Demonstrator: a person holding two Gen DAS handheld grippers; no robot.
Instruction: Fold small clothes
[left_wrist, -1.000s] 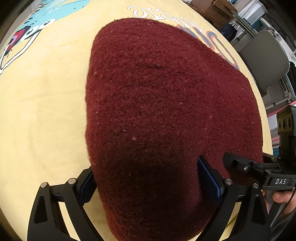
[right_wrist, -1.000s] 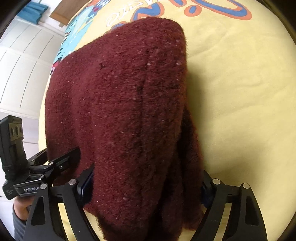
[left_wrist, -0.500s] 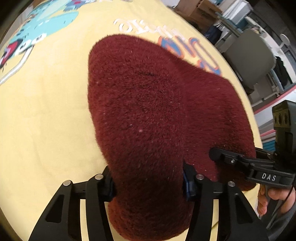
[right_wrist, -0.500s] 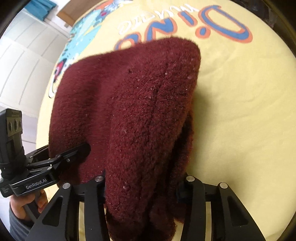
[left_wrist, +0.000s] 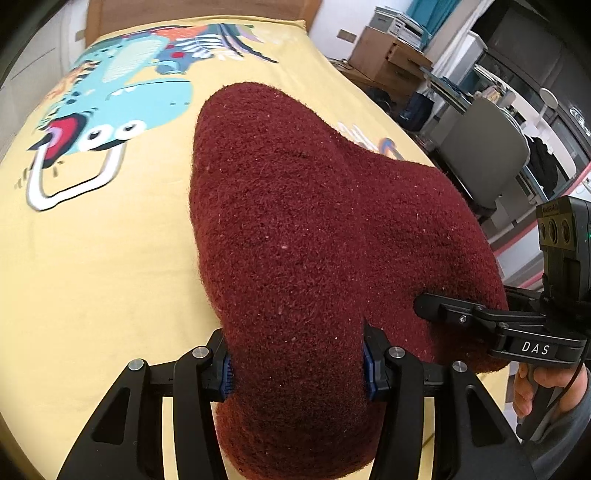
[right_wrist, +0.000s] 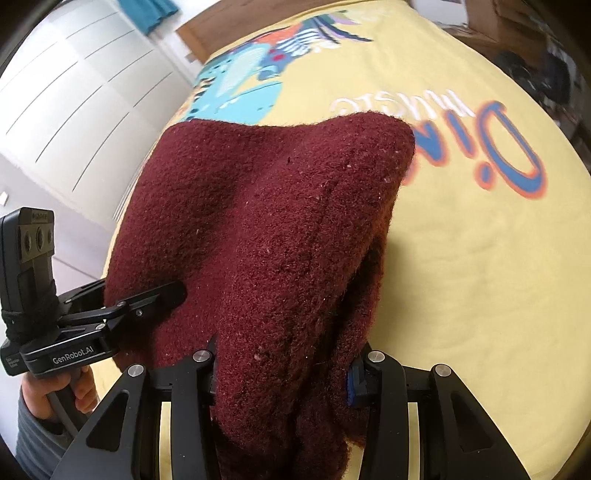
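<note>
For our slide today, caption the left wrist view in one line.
Left gripper and right gripper clamp a fuzzy maroon knitted garment above a yellow dinosaur-print sheet.

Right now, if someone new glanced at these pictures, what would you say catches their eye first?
First, the fuzzy maroon garment bunched in the middle, pinched at its near edge by the left claw and the right claw. Next, the bright yellow sheet under it, with a turquoise cartoon dinosaur at the far end and big blue lettering to the right of the garment in the right wrist view.
</note>
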